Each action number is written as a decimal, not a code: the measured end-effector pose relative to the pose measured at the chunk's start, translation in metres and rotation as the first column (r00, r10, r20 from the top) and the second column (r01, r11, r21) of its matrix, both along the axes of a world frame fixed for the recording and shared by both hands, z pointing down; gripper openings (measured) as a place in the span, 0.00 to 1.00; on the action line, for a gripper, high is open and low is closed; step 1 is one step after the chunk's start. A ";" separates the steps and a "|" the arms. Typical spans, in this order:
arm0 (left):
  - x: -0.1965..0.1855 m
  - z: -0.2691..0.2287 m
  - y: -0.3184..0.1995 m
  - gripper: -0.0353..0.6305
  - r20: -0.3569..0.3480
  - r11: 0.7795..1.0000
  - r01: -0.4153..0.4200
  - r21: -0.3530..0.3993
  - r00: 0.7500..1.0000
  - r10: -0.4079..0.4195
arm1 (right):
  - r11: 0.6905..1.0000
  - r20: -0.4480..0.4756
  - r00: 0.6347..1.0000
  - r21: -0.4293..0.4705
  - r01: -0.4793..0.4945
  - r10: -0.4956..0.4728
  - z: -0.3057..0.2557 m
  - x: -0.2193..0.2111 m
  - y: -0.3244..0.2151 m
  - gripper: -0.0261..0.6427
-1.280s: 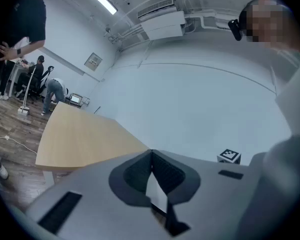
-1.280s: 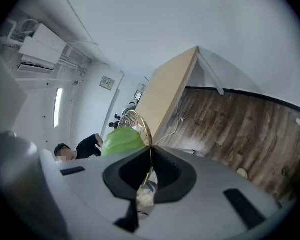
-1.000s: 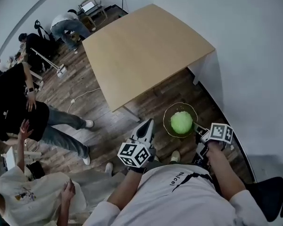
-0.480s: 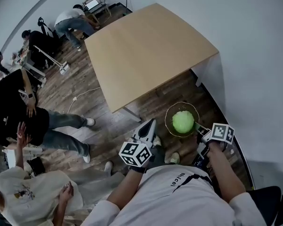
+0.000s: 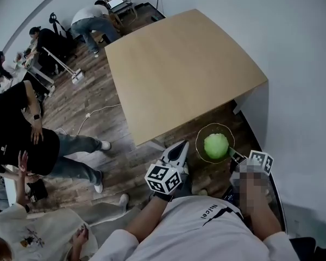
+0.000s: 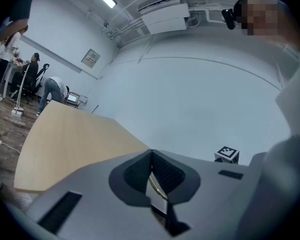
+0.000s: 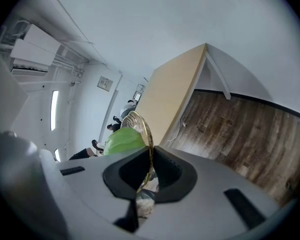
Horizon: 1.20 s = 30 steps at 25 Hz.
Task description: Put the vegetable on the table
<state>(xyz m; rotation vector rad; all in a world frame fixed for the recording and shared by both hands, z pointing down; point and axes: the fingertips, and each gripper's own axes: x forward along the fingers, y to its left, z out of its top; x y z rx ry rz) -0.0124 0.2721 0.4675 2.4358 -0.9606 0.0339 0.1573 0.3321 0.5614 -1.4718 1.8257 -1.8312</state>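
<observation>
A round green vegetable (image 5: 216,145) lies in a clear glass bowl with a gold rim (image 5: 206,129). The bowl hangs above the wooden floor, just off the near edge of the light wooden table (image 5: 185,69). My right gripper (image 5: 232,152) is shut on the bowl's near rim. In the right gripper view the rim (image 7: 140,121) runs between the jaws of that gripper (image 7: 151,154), with the vegetable (image 7: 121,140) to the left of it. My left gripper (image 5: 179,145) is shut and holds nothing; it points at the table, left of the bowl. Its pads (image 6: 151,156) meet at the tip.
The table's white end panel (image 5: 255,113) stands close to the grey wall on the right. Several people stand or sit at the left (image 5: 22,129), and one bends over at the far end (image 5: 95,18). A cable (image 5: 92,113) lies on the floor.
The bowl with the vegetable and both grippers have drifted a little forward and right, closer to the table's near edge. Both grips are unchanged.
</observation>
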 end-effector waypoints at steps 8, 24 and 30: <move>-0.030 -0.008 -0.104 0.07 0.003 0.999 -0.036 0.035 0.999 0.036 | 0.999 -0.002 0.999 0.015 -0.049 0.049 -0.005 -0.024 -0.104 0.08; -0.040 0.009 -0.245 0.07 0.008 1.000 0.024 0.005 1.000 -0.024 | 0.999 -0.040 0.999 -0.036 0.033 -0.034 0.021 -0.034 -0.271 0.08; -0.029 0.020 -0.302 0.07 0.023 0.995 0.099 -0.026 0.995 -0.098 | 0.991 -0.042 0.992 -0.067 0.118 -0.121 0.045 -0.023 -0.337 0.08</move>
